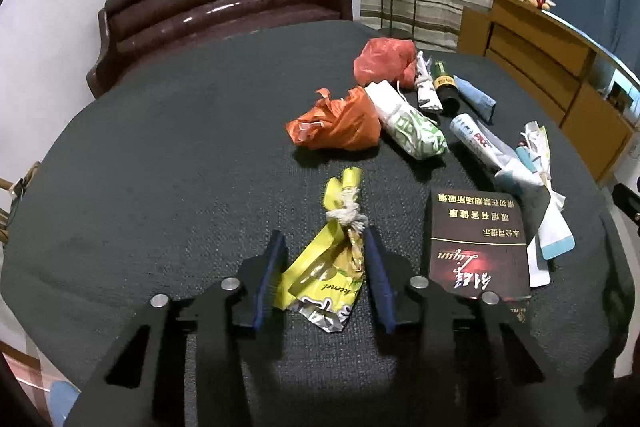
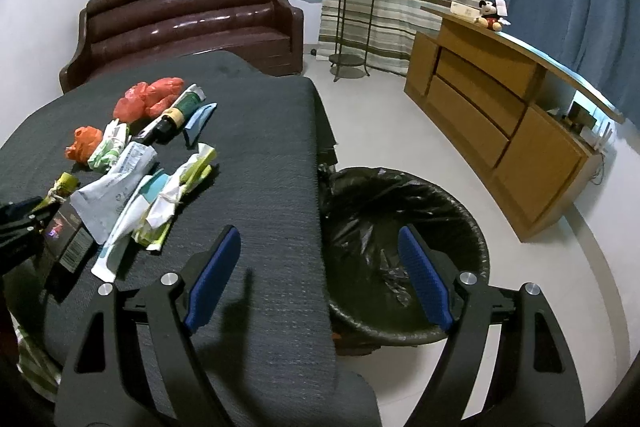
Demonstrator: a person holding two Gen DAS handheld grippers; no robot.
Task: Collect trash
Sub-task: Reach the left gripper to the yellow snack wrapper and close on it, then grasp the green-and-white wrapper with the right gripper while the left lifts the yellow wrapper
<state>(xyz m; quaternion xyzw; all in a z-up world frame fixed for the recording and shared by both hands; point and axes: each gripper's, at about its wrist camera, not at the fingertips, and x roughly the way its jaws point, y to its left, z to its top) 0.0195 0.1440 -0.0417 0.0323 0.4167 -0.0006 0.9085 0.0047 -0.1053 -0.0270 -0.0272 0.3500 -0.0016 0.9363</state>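
Item: yellow wrapper (image 1: 320, 259), knotted with white string, lay on the dark table (image 1: 180, 147) between the blue pads of the left gripper (image 1: 324, 263). Right pad touched it; a sliver of gap showed on the left, so a firm clamp could not be confirmed. The black carton (image 1: 476, 247) lay just right of the wrapper; the orange bag (image 1: 340, 123) and red bag (image 1: 384, 61) lay beyond it.

Right wrist view only: right gripper (image 2: 320, 275), jaws wide apart and empty, straddled the table edge, with the black-lined bin (image 2: 404, 251) on the floor beside the table. There the wrapper was mostly hidden.
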